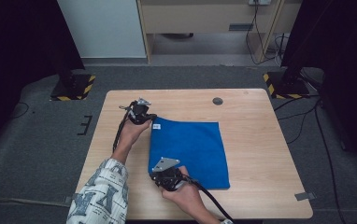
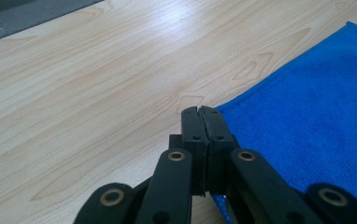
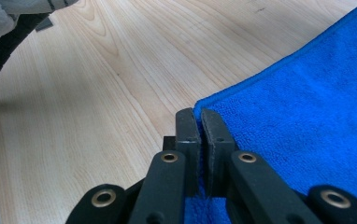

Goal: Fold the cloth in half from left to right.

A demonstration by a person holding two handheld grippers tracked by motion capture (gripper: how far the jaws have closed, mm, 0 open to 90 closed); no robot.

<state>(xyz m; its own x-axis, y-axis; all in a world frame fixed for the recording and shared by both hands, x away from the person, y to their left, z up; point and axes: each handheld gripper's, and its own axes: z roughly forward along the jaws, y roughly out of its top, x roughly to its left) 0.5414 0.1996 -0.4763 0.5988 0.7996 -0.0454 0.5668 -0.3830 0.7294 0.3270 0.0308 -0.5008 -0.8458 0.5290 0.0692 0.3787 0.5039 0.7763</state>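
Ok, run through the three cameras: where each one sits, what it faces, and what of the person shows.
High view: above the person's side, looking forward and down on the table; both forearms, left gripper and right gripper show.
Left gripper view: rides the left gripper, looking along its shut jaws at the blue cloth edge.
Right gripper view: rides the right gripper, jaws pinching the cloth's edge.
All three share the cloth and the table.

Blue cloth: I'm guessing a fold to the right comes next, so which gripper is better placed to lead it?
Neither clearly. The left gripper pinches the blue cloth at its far left corner, the right gripper at its near left corner; probably both lift together.
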